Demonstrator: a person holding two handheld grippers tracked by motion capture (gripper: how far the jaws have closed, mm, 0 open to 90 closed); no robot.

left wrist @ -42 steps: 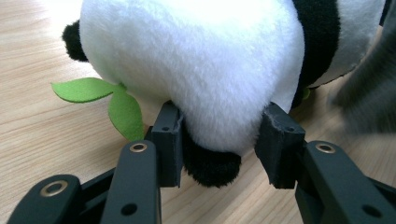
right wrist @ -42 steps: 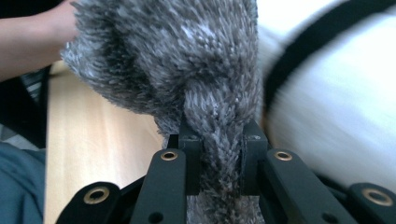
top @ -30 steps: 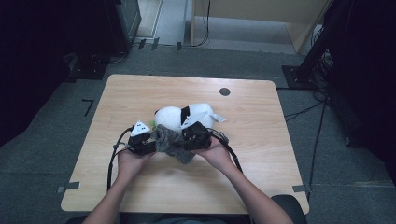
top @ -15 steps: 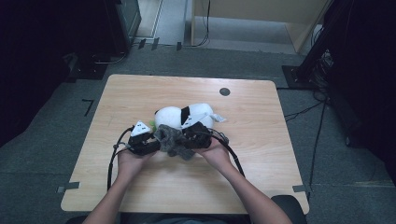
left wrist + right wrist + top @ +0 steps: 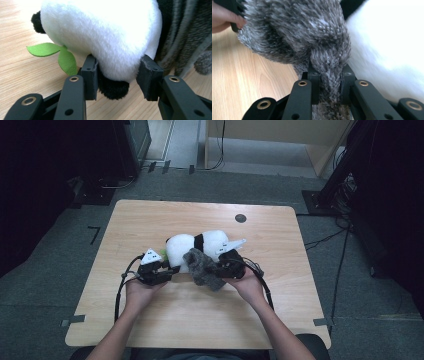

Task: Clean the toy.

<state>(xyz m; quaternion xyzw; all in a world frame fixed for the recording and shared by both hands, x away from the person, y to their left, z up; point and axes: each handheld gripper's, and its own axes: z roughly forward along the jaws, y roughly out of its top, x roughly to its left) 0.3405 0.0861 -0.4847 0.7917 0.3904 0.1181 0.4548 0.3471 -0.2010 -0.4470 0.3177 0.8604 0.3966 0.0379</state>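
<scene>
Panda plush (image 5: 197, 247) lies at the centre of the frame in the high view, white and fluffy with a black band and a green felt leaf (image 5: 53, 53). Since the earlier frames the right gripper (image 5: 220, 269) has slid toward the right, pulling the shaggy grey cloth (image 5: 202, 267) out longer. Its jaws are clamped tight on a bunched fold of that cloth. The left gripper (image 5: 172, 270) has stayed put, part-way closed, pads squeezing the panda's soft white body. Everything rests on a pale wood-grain table (image 5: 150, 220) over grey carpet, amid dark surroundings.
</scene>
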